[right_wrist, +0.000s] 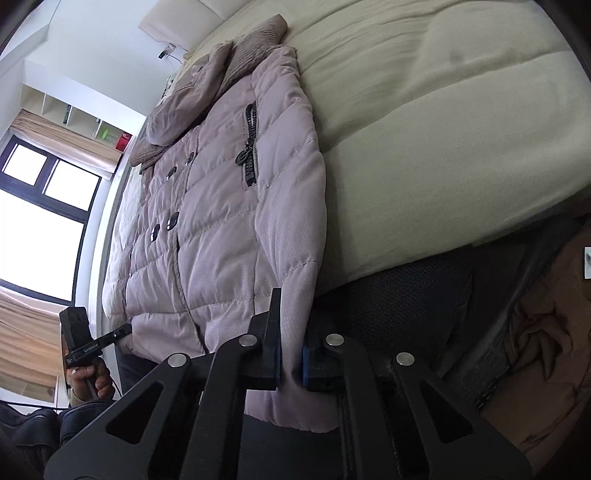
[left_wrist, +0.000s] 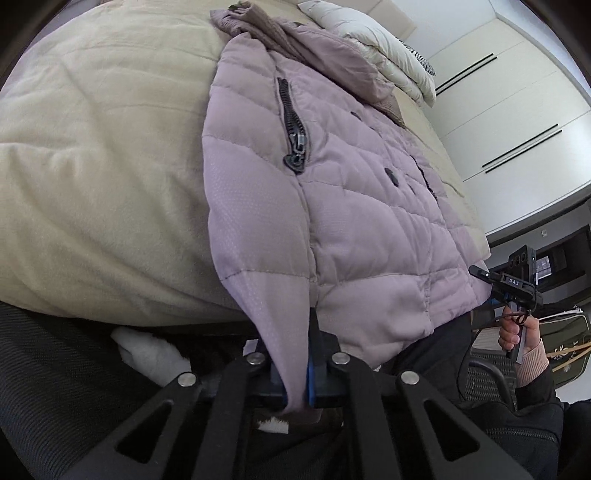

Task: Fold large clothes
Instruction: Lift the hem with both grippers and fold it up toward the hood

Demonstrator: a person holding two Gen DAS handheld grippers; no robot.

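The left gripper (left_wrist: 295, 373) and right gripper (right_wrist: 291, 365) were each clamped on a bottom hem corner of the lilac quilted jacket (left_wrist: 351, 206), which lay buttoned, apparently front up, on the cream bedspread (left_wrist: 103, 155). Folding was just beginning; the next move called for lifting both corners together toward the knit collar (left_wrist: 258, 33).

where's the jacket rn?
The jacket lies front-up on the bed, hem hanging over the near edge, with the left gripper and right gripper shut on its two bottom corners.
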